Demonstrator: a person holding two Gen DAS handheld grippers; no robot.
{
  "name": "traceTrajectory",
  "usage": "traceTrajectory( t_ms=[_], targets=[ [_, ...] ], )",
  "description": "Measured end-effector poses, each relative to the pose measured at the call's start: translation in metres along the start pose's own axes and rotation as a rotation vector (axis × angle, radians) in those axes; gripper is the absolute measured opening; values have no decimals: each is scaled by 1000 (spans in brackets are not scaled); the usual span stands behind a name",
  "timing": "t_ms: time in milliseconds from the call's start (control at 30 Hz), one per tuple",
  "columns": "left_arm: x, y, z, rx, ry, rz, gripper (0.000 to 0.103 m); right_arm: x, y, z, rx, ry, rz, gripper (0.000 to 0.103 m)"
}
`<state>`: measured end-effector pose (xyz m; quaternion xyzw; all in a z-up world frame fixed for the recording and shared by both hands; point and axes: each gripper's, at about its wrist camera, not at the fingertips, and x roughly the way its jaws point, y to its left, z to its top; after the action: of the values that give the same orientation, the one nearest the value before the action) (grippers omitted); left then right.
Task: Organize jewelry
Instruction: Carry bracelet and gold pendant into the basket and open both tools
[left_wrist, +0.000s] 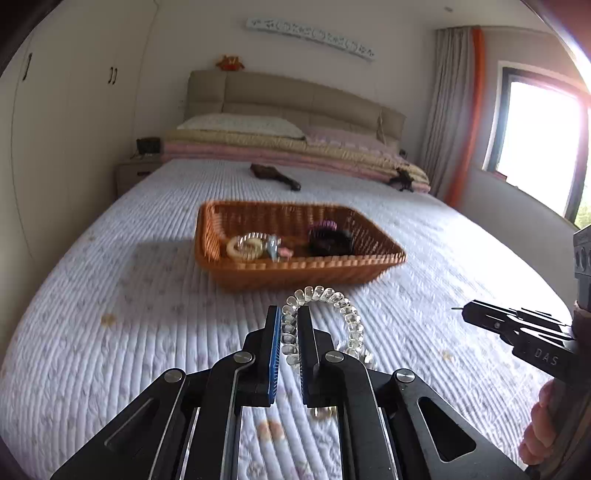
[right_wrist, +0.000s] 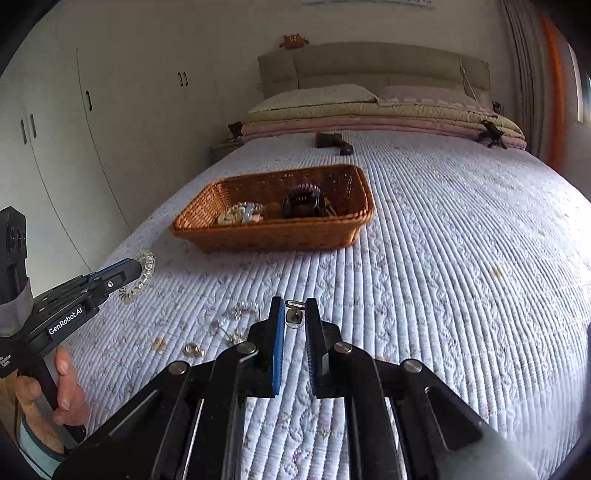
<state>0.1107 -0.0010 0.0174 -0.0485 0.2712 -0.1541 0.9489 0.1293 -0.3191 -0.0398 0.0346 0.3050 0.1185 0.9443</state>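
My left gripper (left_wrist: 289, 314) is shut on a clear spiral hair tie (left_wrist: 325, 317) that hangs above the quilt; the same hair tie (right_wrist: 142, 277) dangles from the left gripper (right_wrist: 136, 266) in the right wrist view. My right gripper (right_wrist: 294, 308) is shut on a small silver clip-like piece of jewelry (right_wrist: 294, 315). In the left wrist view the right gripper (left_wrist: 469, 312) shows at the right edge. An orange wicker basket (left_wrist: 295, 273) lies ahead on the bed and holds a pale hair tie (left_wrist: 245, 245), small trinkets and a dark hair claw (left_wrist: 330, 240).
Loose small jewelry (right_wrist: 236, 317) and gold earrings (right_wrist: 194, 350) lie on the white quilted bedspread (right_wrist: 443, 258) near the grippers. A dark brown object (left_wrist: 275, 176) rests farther up the bed before folded blankets and pillows. Wardrobes stand left, a window right.
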Motion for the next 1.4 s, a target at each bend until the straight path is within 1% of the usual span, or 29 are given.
traceTrajectory(
  t_ms=[167,233,267,300,367,433,467,533,567,667,767,800,867,933,1067,1200,1333,1400],
  targets=[
    [10,-1,50,14,-59,7,8,5,10,54,-17,-66,32,12],
    [22,2,70,1,-62,9,8,11,17,78,-38,-99,17,12],
    [30,6,82,-12,-64,8,8,15,19,86,-37,-105,30,12],
    [37,9,90,-25,-63,6,8,22,21,98,-33,-107,48,12],
    [55,18,106,-56,-52,4,8,42,25,120,-25,-118,35,12],
    [78,25,114,-92,-39,17,9,64,25,135,-9,-110,49,12],
    [92,30,116,-115,-24,10,9,77,23,142,8,-96,69,12],
    [114,37,116,-137,1,27,9,113,15,154,58,-37,111,12],
    [128,40,113,-139,19,47,9,132,11,158,80,-5,114,12],
    [158,47,101,-144,68,81,9,172,7,161,96,55,93,12],
    [178,52,90,-141,111,76,9,203,4,160,105,110,69,12],
    [184,52,88,-130,123,82,9,210,2,157,106,118,70,12],
    [190,51,84,-108,139,94,9,222,-3,153,124,145,108,12],
    [192,52,83,-114,142,88,9,229,-6,150,128,166,117,12],
    [198,50,79,-102,153,90,9,242,-4,144,104,177,87,12],
    [202,45,76,-80,167,104,9,251,-3,139,110,201,70,12],
    [202,44,76,-75,165,113,9,248,-2,139,82,190,26,13],
    [201,43,75,-62,163,121,9,249,-3,138,79,192,25,13]
  ],
)
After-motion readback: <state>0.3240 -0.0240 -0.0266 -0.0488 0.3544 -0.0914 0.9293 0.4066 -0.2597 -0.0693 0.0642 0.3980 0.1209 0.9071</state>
